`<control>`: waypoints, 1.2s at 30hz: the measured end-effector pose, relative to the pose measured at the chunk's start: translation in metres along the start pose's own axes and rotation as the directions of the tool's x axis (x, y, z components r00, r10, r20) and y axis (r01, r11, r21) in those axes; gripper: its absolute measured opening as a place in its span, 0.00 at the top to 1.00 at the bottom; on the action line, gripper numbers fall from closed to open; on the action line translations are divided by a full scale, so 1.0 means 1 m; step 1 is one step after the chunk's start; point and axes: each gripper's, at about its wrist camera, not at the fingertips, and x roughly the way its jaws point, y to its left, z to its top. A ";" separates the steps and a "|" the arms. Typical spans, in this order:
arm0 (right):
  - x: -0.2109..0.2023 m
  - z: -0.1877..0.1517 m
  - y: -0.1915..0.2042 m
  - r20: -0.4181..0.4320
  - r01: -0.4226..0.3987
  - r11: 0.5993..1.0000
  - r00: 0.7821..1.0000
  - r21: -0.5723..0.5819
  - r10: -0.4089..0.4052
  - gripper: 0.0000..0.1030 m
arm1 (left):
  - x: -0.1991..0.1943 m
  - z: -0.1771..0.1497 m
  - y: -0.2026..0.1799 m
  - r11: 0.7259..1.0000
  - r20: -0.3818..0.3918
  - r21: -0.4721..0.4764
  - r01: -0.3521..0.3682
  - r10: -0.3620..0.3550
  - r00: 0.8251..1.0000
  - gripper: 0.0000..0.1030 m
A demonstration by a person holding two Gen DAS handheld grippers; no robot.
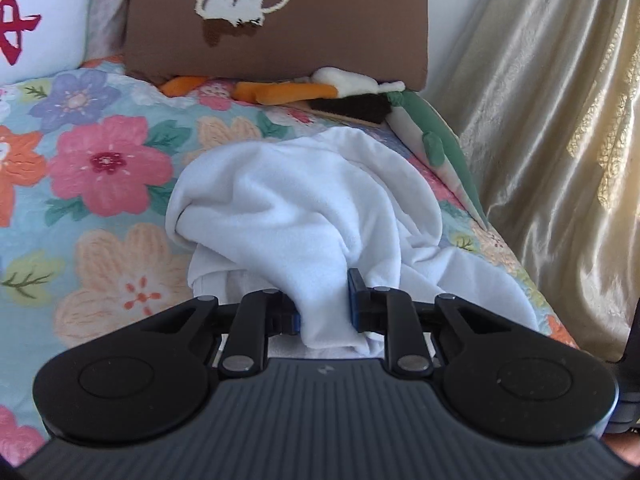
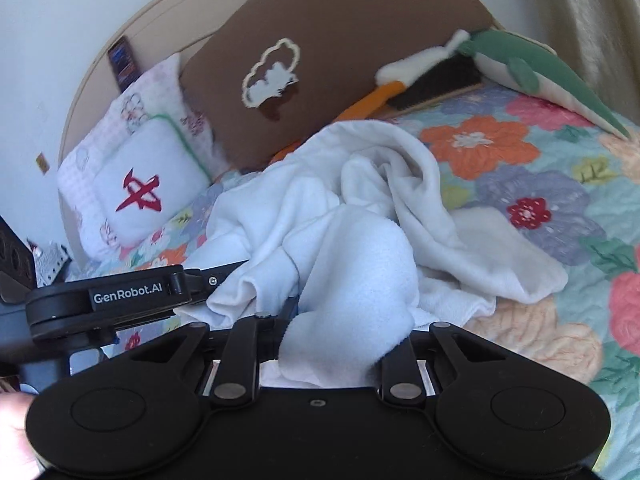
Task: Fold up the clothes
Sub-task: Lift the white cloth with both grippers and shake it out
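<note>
Both views look forward along my jaws, close above the bed (image 1: 100, 184). Shared ahead of both jaws: white garment (image 1: 304, 208) (image 2: 360, 208) and brown cushion (image 1: 280, 20) (image 2: 340, 40); the right view angles leftward.

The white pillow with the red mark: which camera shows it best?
The right wrist view. There the white pillow shows whole, red mark and green edging included, leaning by the brown cushion on the bed. The left wrist view shows only a slice of it at the top left corner, the mark cut off.
</note>
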 end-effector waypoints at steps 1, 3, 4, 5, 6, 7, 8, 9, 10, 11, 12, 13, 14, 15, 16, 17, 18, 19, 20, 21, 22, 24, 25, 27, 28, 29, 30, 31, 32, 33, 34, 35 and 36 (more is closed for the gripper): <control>0.002 -0.002 0.009 -0.002 -0.009 1.000 1.000 -0.018 0.009 0.75 | -0.009 0.000 0.005 1.000 0.009 0.003 -0.013 0.013 1.000 0.81; 0.006 -0.005 0.022 -0.012 -0.038 0.998 0.999 -0.050 0.038 0.75 | -0.027 -0.001 0.015 1.000 0.029 -0.001 -0.028 0.028 0.999 0.81; 0.008 -0.006 0.031 -0.023 -0.053 0.995 0.998 -0.085 0.052 0.75 | -0.036 -0.003 0.020 0.999 0.037 -0.001 -0.034 0.034 0.999 0.81; 0.010 -0.007 0.041 -0.036 -0.064 0.989 0.998 -0.134 0.060 0.76 | -0.044 -0.003 0.024 0.999 0.041 0.005 -0.043 0.043 0.998 0.81; 0.011 -0.009 0.051 -0.037 -0.071 0.981 0.997 -0.180 0.065 0.76 | -0.053 -0.004 0.028 0.999 0.046 0.011 -0.052 0.051 0.998 0.81; 0.012 -0.011 0.059 -0.034 -0.083 0.974 0.996 -0.210 0.078 0.76 | -0.062 -0.006 0.032 0.998 0.052 0.023 -0.065 0.064 0.997 0.81; 0.012 -0.013 0.066 -0.032 -0.102 0.969 0.995 -0.225 0.097 0.76 | -0.072 -0.007 0.034 0.996 0.062 0.045 -0.082 0.079 0.995 0.81; 0.013 -0.015 0.072 -0.031 -0.118 0.965 0.993 -0.234 0.113 0.76 | -0.079 -0.008 0.036 0.993 0.076 0.072 -0.096 0.091 0.993 0.81; 0.013 -0.016 0.077 -0.032 -0.129 0.963 0.992 -0.237 0.125 0.76 | -0.087 -0.008 0.038 0.991 0.094 0.091 -0.101 0.093 0.991 0.81; 0.014 -0.017 0.083 -0.033 -0.139 0.962 0.990 -0.237 0.135 0.76 | -0.095 -0.009 0.042 0.989 0.114 0.107 -0.099 0.087 0.990 0.81; 0.014 -0.018 0.091 -0.031 -0.150 0.959 0.989 -0.240 0.147 0.76 | -0.103 -0.009 0.044 0.986 0.131 0.128 -0.105 0.088 0.988 0.81; 0.013 -0.019 0.098 -0.025 -0.160 0.956 0.987 -0.247 0.159 0.76 | -0.110 -0.008 0.047 0.984 0.145 0.143 -0.108 0.087 0.986 0.81; 0.013 -0.020 0.105 -0.021 -0.169 0.952 0.985 -0.255 0.169 0.76 | -0.116 -0.007 0.050 0.982 0.156 0.152 -0.109 0.085 0.984 0.81; 0.012 -0.021 0.114 -0.020 -0.172 0.949 0.985 -0.264 0.173 0.76 | -0.123 -0.005 0.053 0.982 0.164 0.155 -0.109 0.083 0.983 0.81; 0.011 -0.021 0.123 -0.012 -0.171 0.946 0.985 -0.274 0.174 0.76 | -0.129 -0.003 0.057 0.983 0.170 0.149 -0.108 0.082 0.982 0.81; 0.009 -0.020 0.131 0.002 -0.169 0.944 0.984 -0.285 0.176 0.77 | -0.135 0.000 0.062 0.984 0.178 0.142 -0.106 0.080 0.981 0.81; 0.007 -0.019 0.140 0.017 -0.169 0.940 0.983 -0.296 0.182 0.77 | -0.141 0.002 0.066 0.985 0.189 0.135 -0.106 0.079 0.979 0.81; 0.006 -0.017 0.150 0.034 -0.173 0.936 0.981 -0.308 0.192 0.77 | -0.147 0.006 0.070 0.985 0.204 0.130 -0.108 0.080 0.976 0.81; 0.005 -0.015 0.160 0.051 -0.176 0.931 0.978 -0.319 0.203 0.77 | -0.153 0.009 0.075 0.985 0.219 0.126 -0.114 0.084 0.972 0.81; 0.004 -0.013 0.169 0.067 -0.180 0.927 0.975 -0.331 0.213 0.77 | -0.160 0.013 0.078 0.985 0.238 0.123 -0.123 0.091 0.967 0.81; 0.004 -0.011 0.179 0.084 -0.184 0.921 0.971 -0.344 0.225 0.78 | -0.167 0.018 0.082 0.984 0.260 0.120 -0.133 0.098 0.961 0.81; 0.007 -0.002 0.195 0.102 -0.193 0.912 0.964 -0.363 0.244 0.78 | -0.177 0.031 0.085 0.979 0.301 0.138 -0.151 0.104 0.948 0.81; 0.011 0.004 0.202 0.103 -0.194 0.907 0.963 -0.374 0.248 0.78 | -0.181 0.039 0.086 0.974 0.318 0.158 -0.162 0.105 0.942 0.81; 0.019 0.016 0.212 0.116 -0.214 0.903 0.955 -0.373 0.274 0.79 | -0.187 0.054 0.085 0.967 0.343 0.179 -0.179 0.109 0.933 0.81; 0.021 0.022 0.215 0.123 -0.232 0.898 0.947 -0.373 0.296 0.79 | -0.191 0.060 0.086 0.967 0.352 0.181 -0.180 0.107 0.930 0.81; 0.021 0.026 0.218 0.130 -0.241 0.890 0.941 -0.387 0.311 0.79 | -0.196 0.065 0.088 0.969 0.361 0.175 -0.173 0.100 0.927 0.81; 0.020 0.029 0.221 0.137 -0.249 0.882 0.935 -0.401 0.327 0.79 | -0.199 0.068 0.090 0.972 0.363 0.169 -0.165 0.095 0.927 0.81; 0.019 0.031 0.224 0.143 -0.253 0.871 0.930 -0.421 0.339 0.79 | -0.201 0.069 0.093 0.974 0.357 0.163 -0.156 0.089 0.930 0.81; 0.020 0.031 0.222 0.140 -0.249 0.869 0.932 -0.428 0.336 0.79 | -0.203 0.069 0.097 0.977 0.352 0.157 -0.147 0.084 0.932 0.81; 0.024 0.029 0.217 0.129 -0.240 0.877 0.939 -0.416 0.318 0.79 | -0.202 0.068 0.102 0.979 0.335 0.149 -0.138 0.082 0.939 0.81; 0.028 0.027 0.212 0.118 -0.231 0.885 0.946 -0.404 0.301 0.79 | -0.194 0.065 0.109 0.981 0.296 0.137 -0.136 0.090 0.951 0.81; 0.032 0.026 0.207 0.107 -0.222 0.893 0.953 -0.392 0.284 0.79 | -0.181 0.060 0.118 0.981 0.243 0.127 -0.145 0.111 0.964 0.79; 0.041 0.024 0.200 0.083 -0.200 0.903 0.965 -0.380 0.248 0.79 | -0.164 0.055 0.129 0.980 0.177 0.110 -0.163 0.142 0.974 0.79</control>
